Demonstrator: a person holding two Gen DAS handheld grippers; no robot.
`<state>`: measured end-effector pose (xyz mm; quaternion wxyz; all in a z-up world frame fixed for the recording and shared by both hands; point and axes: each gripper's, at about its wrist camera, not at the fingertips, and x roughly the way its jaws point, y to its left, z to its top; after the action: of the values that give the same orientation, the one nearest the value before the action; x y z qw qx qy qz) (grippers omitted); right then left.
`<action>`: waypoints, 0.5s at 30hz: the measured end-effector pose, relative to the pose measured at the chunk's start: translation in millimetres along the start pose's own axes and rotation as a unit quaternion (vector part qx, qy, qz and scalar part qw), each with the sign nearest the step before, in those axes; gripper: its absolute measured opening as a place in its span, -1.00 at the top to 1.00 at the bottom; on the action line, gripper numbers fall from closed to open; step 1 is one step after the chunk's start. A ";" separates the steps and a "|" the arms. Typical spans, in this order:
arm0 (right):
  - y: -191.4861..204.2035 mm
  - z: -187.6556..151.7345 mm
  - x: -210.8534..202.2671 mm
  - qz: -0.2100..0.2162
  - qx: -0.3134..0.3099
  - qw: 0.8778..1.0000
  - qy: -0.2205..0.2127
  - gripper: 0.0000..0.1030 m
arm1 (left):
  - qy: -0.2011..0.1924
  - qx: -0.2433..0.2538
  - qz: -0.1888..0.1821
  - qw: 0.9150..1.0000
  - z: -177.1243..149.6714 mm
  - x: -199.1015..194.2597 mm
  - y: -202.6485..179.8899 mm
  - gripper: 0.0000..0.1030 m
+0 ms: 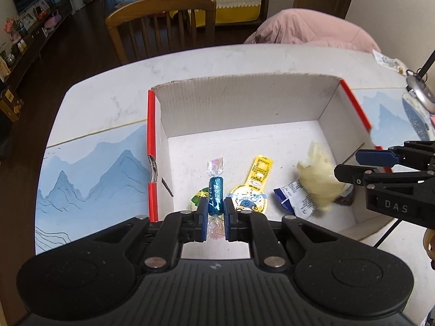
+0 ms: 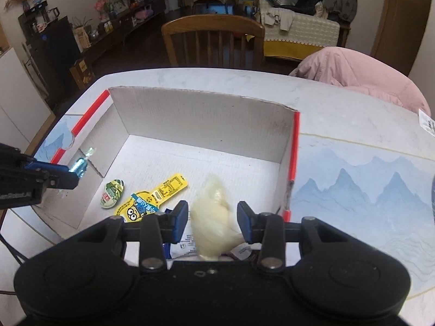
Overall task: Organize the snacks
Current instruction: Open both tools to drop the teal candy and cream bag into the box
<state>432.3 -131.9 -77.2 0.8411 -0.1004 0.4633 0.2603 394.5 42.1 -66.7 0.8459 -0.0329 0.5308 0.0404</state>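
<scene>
A white cardboard box with red edges stands on the table, also in the right wrist view. My left gripper is shut on a teal twist-wrapped candy over the box's near left part; the candy shows in the right wrist view. My right gripper is open above the box's right side. A pale yellow wrapped snack is blurred between its fingers, apart from both pads; it also shows in the left wrist view. Inside lie a yellow minion packet, a green round snack and a blue-white packet.
A blue mountain-print mat covers the table around the box. A wooden chair and a pink jacket are behind the table. A small snack packet lies at the far right of the table.
</scene>
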 end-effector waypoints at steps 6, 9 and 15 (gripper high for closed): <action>1.4 4.2 14.0 0.004 -0.016 1.000 0.012 0.27 | 0.027 -0.006 0.008 1.000 2.7 23.5 1.6 0.79; 0.2 3.6 18.0 0.005 -0.018 1.000 0.017 0.26 | 0.042 -0.008 0.012 0.999 1.8 35.6 2.0 0.79; -2.7 -0.5 20.1 0.007 -0.022 0.999 0.022 0.21 | 0.059 -0.009 0.008 0.998 -1.6 49.1 -1.2 0.79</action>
<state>442.1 -127.4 -94.4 0.8263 -0.1216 0.4768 0.2739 414.4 42.4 -111.6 0.8122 -0.0389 0.5799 0.0501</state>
